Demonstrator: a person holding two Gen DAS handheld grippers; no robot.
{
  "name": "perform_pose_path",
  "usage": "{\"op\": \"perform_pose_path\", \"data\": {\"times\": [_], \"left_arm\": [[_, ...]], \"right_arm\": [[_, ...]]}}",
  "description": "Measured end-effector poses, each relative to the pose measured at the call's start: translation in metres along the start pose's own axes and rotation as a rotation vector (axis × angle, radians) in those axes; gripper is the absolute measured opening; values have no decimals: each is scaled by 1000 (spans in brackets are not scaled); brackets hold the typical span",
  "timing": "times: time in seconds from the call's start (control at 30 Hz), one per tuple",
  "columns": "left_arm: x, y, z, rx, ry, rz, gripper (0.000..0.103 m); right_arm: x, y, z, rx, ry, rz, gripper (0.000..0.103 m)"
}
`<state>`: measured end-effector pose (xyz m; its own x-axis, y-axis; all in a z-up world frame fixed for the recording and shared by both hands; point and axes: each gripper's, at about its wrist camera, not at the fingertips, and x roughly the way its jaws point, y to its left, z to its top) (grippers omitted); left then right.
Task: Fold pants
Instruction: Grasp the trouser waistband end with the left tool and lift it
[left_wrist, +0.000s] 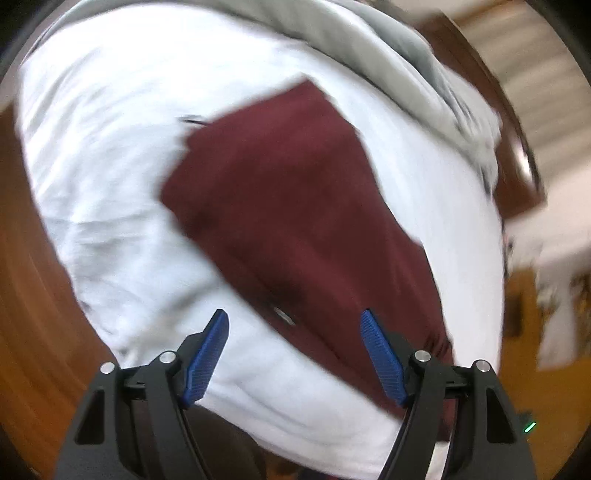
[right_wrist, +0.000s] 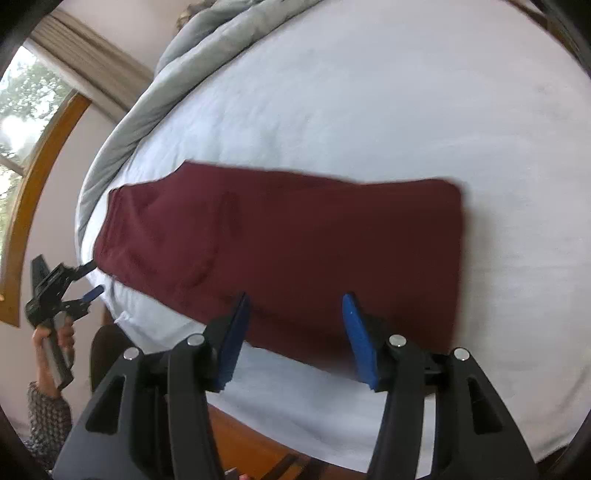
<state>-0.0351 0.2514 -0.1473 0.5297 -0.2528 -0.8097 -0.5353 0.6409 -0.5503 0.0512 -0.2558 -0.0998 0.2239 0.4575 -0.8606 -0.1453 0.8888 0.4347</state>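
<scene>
Pants: the dark maroon cloth pants (right_wrist: 280, 251) lie flat on the white bed sheet (right_wrist: 369, 110), laid out as a long narrow strip, one end squared off, the other near the bed's edge.
Progress: they look folded lengthwise, leg on leg; the crosswise folds seem left to do, though blur in the left wrist view makes the layers hard to count.
Left tool: the black left tool with blue pads (right_wrist: 90, 280) is released, jaws apart and nothing between them, just off the pants' end.
Right tool: the black right tool with blue pads (right_wrist: 295, 339) is released too, jaws apart above the near long edge, gripping nothing.
Pose: both point steeply down at the bed; a hand (right_wrist: 55, 334) in a patterned sleeve (right_wrist: 48, 417) holds the left handle.
Bedding: a grey duvet (right_wrist: 155, 103) is bunched at the far side.
</scene>
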Motion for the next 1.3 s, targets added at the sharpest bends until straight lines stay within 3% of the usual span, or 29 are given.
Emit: {"op": "perform_pose_path", "data": {"times": [0.2, 0.3, 0.4, 0.53, 0.57, 0.67, 0.8, 0.83, 0.9, 1.07, 1.17, 1.3], "left_arm": [[24, 36, 27, -173, 0, -69, 73], [39, 39, 31, -209, 10, -85, 73], [42, 33, 37, -214, 3, -150, 64], [29, 10, 35, -143, -70, -308, 64], [30, 8, 36, -124, -74, -309, 64], [55, 13, 41, -145, -19, -172, 67], [63, 7, 42, -147, -41, -157, 67], [58, 2, 41, -125, -64, -175, 65], [48, -9, 39, -61, -105, -184, 36], [56, -13, 43, -79, -97, -121, 32], [50, -18, 42, -82, -108, -128, 30], [30, -36, 32, -6, -148, -157, 27]], "right_arm": [[30, 4, -2, 15, 53, -17, 54], [31, -2, -5, 36, 48, 2, 53], [31, -5, -4, 47, 51, 18, 53], [31, -8, -6, 47, 51, 19, 53], [31, -8, -6, 43, 51, 15, 53], [33, -5, -6, 33, 51, 6, 55], [35, -4, -7, 14, 54, 0, 56], [35, -4, -8, 12, 54, 0, 56], [36, -5, -8, 17, 54, 6, 57], [36, -6, -9, 27, 49, 15, 57], [34, -6, -10, 35, 47, 19, 57], [23, -5, -8, 33, 30, 25, 57]]}}
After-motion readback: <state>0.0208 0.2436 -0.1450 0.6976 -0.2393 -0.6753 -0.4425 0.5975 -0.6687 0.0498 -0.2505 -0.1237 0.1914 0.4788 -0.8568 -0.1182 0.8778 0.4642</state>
